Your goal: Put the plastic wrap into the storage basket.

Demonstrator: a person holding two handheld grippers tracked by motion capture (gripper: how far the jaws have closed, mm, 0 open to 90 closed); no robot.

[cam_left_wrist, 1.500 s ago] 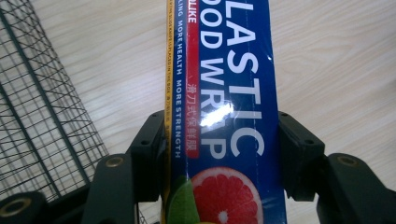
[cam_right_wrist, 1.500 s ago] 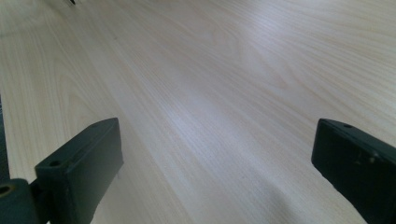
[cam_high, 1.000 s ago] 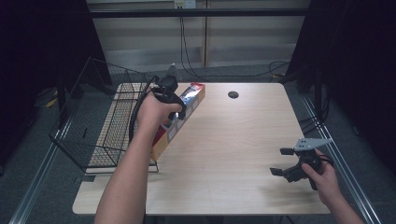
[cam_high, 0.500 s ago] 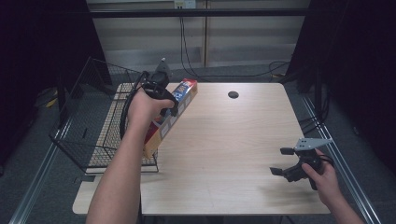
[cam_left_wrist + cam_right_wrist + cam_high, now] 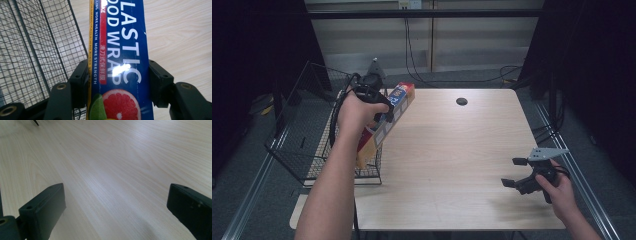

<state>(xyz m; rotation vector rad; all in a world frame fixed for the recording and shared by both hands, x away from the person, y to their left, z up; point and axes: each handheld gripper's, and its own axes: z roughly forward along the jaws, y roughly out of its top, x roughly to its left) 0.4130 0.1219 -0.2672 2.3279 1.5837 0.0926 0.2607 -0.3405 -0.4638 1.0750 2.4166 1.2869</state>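
item: long blue-and-yellow cardboard plastic-wrap box [image 5: 117, 60], grapefruit print on its face
where: in the air, tilted, one end over the black wire basket [image 5: 297, 150], the other over the table's left edge
left gripper [image 5: 379, 107]: clamped across the box's narrow width, pads flat on both long edges
right gripper [image 5: 518, 172]: jaws spread wide, holding nothing, low over the table near the right front corner
handling: likely light, stiff along its length; thin card dents under hard squeeze; glossy print may slip
grip point: mid-length hold limits swing
surface: pale wood-laminate table [image 5: 452, 150], smooth, flat, round cable hole [image 5: 461, 101] near the back
room: dark curtains both sides, cables on grey floor behind
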